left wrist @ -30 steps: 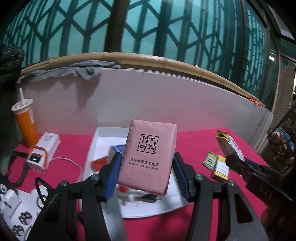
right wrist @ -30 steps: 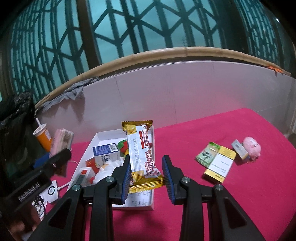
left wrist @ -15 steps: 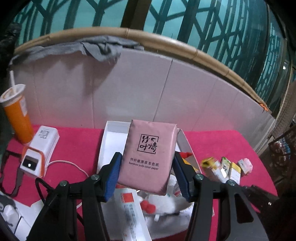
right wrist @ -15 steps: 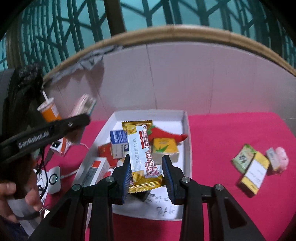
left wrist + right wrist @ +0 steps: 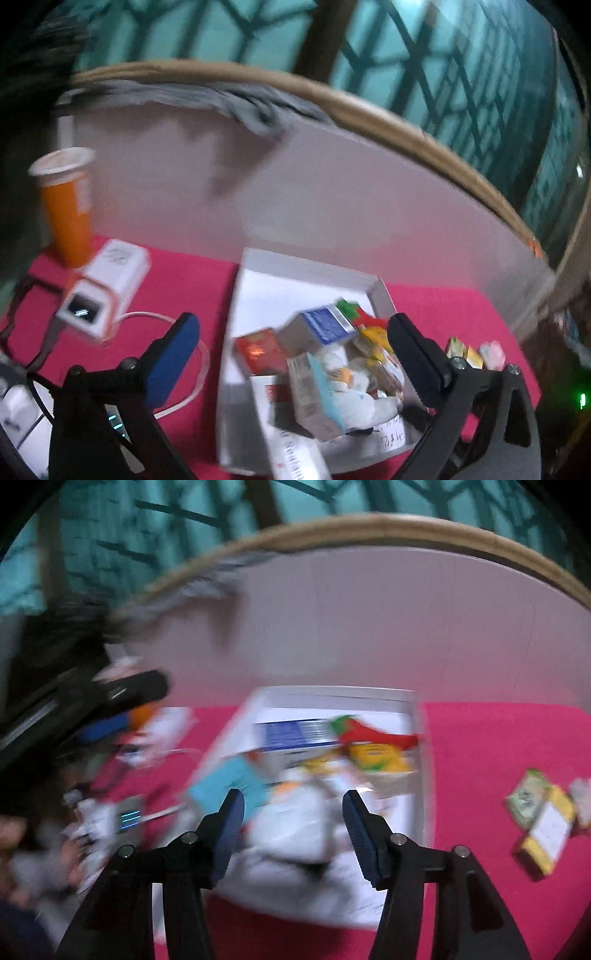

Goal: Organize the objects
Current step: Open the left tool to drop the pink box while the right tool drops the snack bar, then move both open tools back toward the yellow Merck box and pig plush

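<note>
The left gripper (image 5: 291,354) stands with its jaws spread wide and nothing between the pads; they have just been opening, and the pink tissue pack it carried is no longer in its grip. The right gripper (image 5: 293,827) is likewise parted and empty, its jaws also just opened, the snack bar released. Both hang above the near end of the white tray (image 5: 306,269), which sits on the red tablecloth (image 5: 184,280) and holds a loose heap: a blue-and-white carton (image 5: 325,323), a red packet (image 5: 258,349), a yellow packet (image 5: 376,757), and pale soft wrappers toward the front; motion blur prevents telling the released pieces apart in the pile. Still outside the tray, on the cloth to the right, lie a green sachet (image 5: 526,794) touching a yellow-and-white box (image 5: 546,830), with a small pinkish item at the frame edge. These are judged light. The box should be stiff enough to pinch across its narrow sides at mid-length; the sachet is probably thin, limp and slick, so it is best taken by an edge with the pads low to the cloth. Further back on the left are a white charger unit (image 5: 107,288) with cable and an orange cup (image 5: 68,206), against the pale wall panel (image 5: 332,192).
</note>
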{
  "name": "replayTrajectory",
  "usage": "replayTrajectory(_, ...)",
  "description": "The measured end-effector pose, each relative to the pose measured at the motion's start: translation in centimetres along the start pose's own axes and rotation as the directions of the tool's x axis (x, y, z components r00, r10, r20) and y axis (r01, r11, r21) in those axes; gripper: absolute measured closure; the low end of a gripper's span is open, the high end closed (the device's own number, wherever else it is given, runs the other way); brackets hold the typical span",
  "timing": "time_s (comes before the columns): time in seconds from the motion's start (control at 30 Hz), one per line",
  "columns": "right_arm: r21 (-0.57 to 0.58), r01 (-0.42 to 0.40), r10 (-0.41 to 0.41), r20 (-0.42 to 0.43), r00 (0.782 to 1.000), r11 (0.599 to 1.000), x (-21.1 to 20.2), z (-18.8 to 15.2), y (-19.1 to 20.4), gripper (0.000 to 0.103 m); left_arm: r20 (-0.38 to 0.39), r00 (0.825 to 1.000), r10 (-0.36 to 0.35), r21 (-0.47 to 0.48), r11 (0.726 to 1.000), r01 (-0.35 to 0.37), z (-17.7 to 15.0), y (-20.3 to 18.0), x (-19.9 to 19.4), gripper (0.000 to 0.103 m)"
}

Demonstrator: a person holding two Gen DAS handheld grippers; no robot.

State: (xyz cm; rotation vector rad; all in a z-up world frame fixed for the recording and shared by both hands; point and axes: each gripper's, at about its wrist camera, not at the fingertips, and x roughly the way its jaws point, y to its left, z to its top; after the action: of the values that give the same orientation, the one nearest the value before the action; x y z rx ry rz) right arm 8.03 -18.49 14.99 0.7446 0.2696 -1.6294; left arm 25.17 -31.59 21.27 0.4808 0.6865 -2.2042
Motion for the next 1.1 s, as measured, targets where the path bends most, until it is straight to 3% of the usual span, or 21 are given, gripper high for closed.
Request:
replayTrajectory(0.07, -0.061, -0.204, 0.201, -0.041, 0.979, 0.977, -1.3, -1.3, 2.1, 0.043, 0.053, 0.998, 0.029, -0.076, 0.997, -0.024, 0.3, 1.9, -2.5, 0.002)
replayTrajectory(0.1, -0.116, -0.304, 0.296, -0.086, 0.951, 0.945, -2.0, -2.4, 3.9, 0.043, 0.072, 0.997, 0.035, -0.102, 0.994, -0.027, 0.3, 2.6, -3.4, 0.002)
replayTrajectory(0.2, -0.219, -0.442, 0.403, -0.200, 0.893, 0.870, -2.6, -5.4, 7.9, 0.043, 0.112, 0.993, 0.046, -0.134, 0.990, -0.031, 0.4, 3.6, -5.5, 0.002)
replayTrajectory(0.27, -0.238, -0.455, 0.398, -0.251, 0.882, 0.858, -1.9, -6.7, 9.4, 0.043, 0.127, 0.991, 0.051, -0.129, 0.991, -0.035, 0.3, 3.7, -6.3, 0.002)
replayTrajectory(0.47, -0.135, -0.367, 0.320, -0.278, 0.906, 0.920, 1.6, -7.5, 7.0, 0.043, 0.135, 0.990, 0.046, -0.117, 0.993, -0.030, -0.7, 4.0, -7.5, 0.002)
replayTrajectory(0.63, -0.079, -0.223, 0.201, -0.220, 0.955, 0.972, 4.2, -4.7, 3.9, 0.043, 0.122, 0.991, 0.056, -0.151, 0.988, -0.037, -1.0, 4.7, -6.9, 0.002)
replayTrajectory(0.77, -0.030, -0.129, 0.120, -0.216, 0.969, 0.991, 6.2, -2.6, 1.6, 0.043, 0.091, 0.995, 0.049, -0.139, 0.990, -0.036, -1.5, 3.9, -6.2, 0.002)
replayTrajectory(0.87, -0.004, -0.168, 0.164, -0.184, 0.969, 0.986, 3.8, -2.6, 0.6, 0.043, 0.084, 0.996, 0.029, -0.097, 0.995, -0.020, -2.0, 2.4, -5.7, 0.002)
replayTrajectory(0.97, -0.014, -0.156, 0.154, -0.106, 0.982, 0.988, 0.1, -3.2, 0.0, 0.041, 0.074, 0.997, 0.026, -0.027, 0.999, -0.024, -2.5, -0.1, -4.7, 0.000)
replayTrajectory(1.1, 0.046, -0.033, 0.032, 0.014, 0.999, 0.998, -4.6, -3.9, -3.6, 0.025, 0.030, 0.999, -0.011, 0.076, 0.997, 0.009, -3.8, -4.5, -2.7, 0.000)
